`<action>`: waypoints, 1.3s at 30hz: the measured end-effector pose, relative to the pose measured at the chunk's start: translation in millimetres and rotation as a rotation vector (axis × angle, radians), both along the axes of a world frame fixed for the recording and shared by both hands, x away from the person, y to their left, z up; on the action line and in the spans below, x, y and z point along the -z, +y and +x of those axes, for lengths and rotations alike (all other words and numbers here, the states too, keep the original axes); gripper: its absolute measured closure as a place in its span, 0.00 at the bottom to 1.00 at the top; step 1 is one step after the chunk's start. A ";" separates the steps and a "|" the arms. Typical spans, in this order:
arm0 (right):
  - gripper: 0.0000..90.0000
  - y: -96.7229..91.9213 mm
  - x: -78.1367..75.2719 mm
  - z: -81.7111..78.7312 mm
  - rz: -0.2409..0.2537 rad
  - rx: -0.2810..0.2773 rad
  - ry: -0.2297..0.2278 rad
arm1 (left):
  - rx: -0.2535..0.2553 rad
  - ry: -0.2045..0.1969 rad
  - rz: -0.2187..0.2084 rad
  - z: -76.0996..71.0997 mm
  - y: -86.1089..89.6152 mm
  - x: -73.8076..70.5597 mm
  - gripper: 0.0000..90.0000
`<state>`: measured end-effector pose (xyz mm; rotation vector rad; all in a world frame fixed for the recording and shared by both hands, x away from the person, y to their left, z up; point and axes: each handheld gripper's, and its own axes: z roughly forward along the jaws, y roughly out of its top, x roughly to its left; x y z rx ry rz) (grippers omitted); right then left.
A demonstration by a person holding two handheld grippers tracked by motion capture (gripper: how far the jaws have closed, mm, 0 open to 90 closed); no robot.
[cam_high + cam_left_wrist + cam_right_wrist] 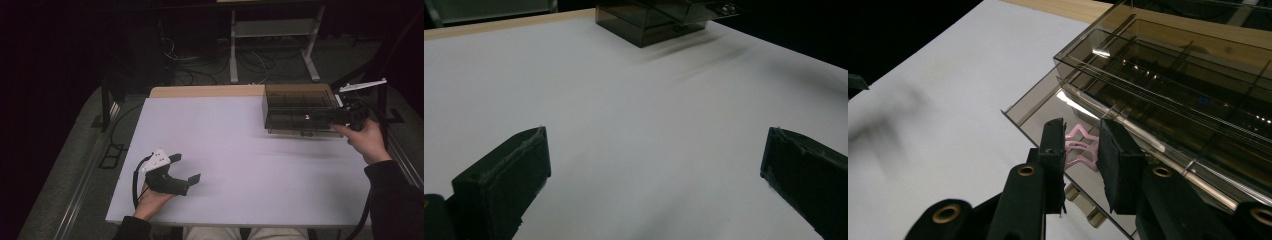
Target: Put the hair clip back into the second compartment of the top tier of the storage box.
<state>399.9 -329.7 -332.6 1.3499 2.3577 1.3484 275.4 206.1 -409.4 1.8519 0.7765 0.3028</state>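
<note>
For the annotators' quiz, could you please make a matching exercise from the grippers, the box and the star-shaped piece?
Things:
1. left gripper
2. right gripper
3. smoky clear box
4. pink star clip

States:
A. far right of the white table
B. jaws wide, nothing between
C. between two narrow jaws
D. jaws close together at the box

Pairs: 1-B, 2-D, 3-A, 4-C

you sat in what looked like a lab or test room: a plain white table [240, 160] stood on a grey floor [65, 165], loose cables [200, 62] trailed behind it, a bare metal stand [272, 40] stood beyond, and darkness surrounded everything.
</note>
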 end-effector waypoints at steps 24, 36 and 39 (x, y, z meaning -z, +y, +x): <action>0.80 -4.8 20.5 15.8 -0.028 0.036 0.030 | 0.000 -0.001 0.000 -0.1 0.5 -0.1 0.00; 0.80 -6.5 27.7 19.9 -0.040 0.042 0.047 | 0.001 -0.002 0.001 -0.3 0.7 -0.3 0.00; 0.80 -4.4 29.7 20.5 -0.048 0.034 0.054 | 0.001 -0.002 0.001 -0.3 0.7 -0.3 0.00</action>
